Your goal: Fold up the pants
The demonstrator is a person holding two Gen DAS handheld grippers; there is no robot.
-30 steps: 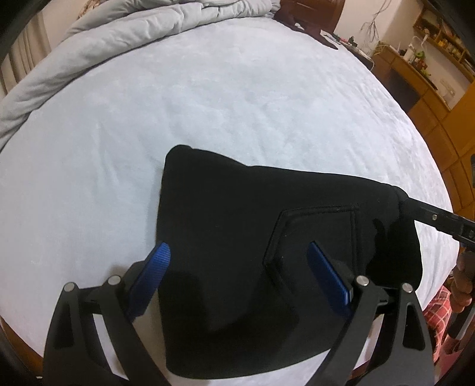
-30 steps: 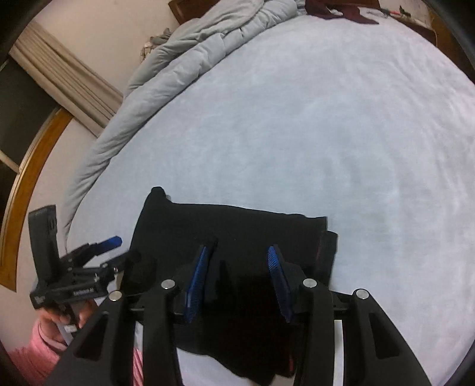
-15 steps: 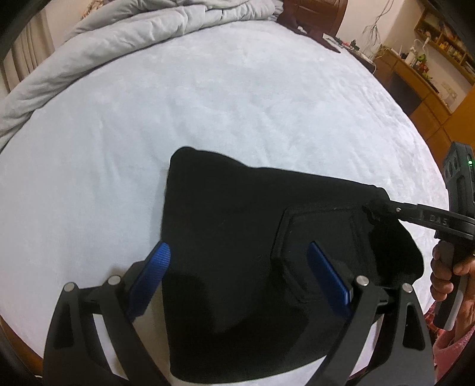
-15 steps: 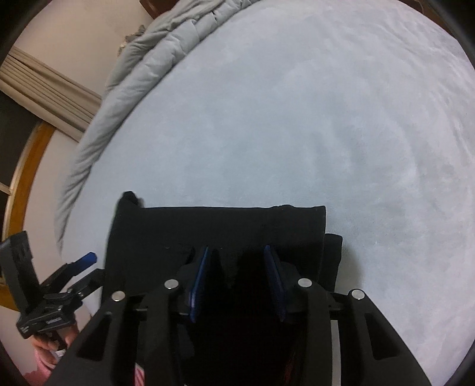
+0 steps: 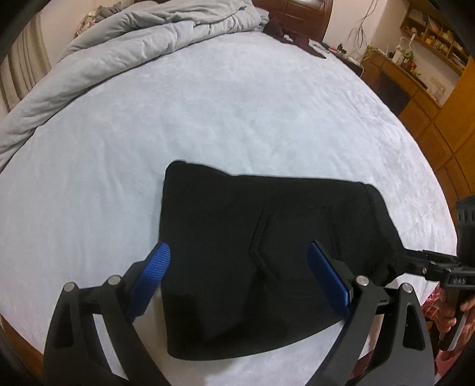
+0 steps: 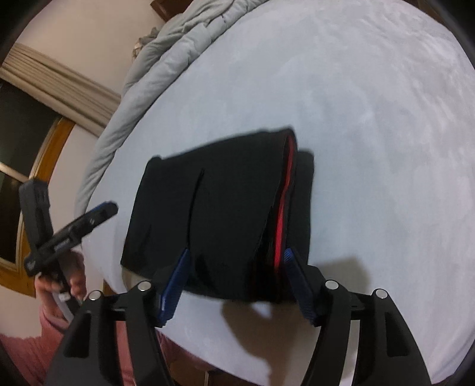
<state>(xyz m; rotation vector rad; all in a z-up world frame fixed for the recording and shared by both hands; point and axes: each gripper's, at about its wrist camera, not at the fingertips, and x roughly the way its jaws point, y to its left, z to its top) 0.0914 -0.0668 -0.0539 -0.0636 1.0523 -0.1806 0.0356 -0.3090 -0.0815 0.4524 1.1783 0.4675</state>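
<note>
The left gripper (image 5: 239,277) hovers with its blue fingers spread wide — nothing pinched. The folded black pants (image 5: 267,255) lie low in the frame on the pale bedsheet (image 5: 207,118). The right gripper (image 6: 236,285) has just been opening, pads apart — cloth between them, unpressed.

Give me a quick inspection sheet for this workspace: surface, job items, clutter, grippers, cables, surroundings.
Surface: bed with a pale blue sheet, mostly bare.
Job's things: black pants folded into a compact rectangle near the bed's front edge; a red stripe shows along one fold.
Clutter: grey duvet bunched along the far side; dark clothing by the headboard.
Grippers: left gripper open over the pants, nothing pinched; right gripper jaws have just been opening, pads straddling the near edge of the pants, not pressing.
Cables: thin wires hang by the far wall.
Surroundings: wooden cabinets and shelves, curtain, dark window.
</note>
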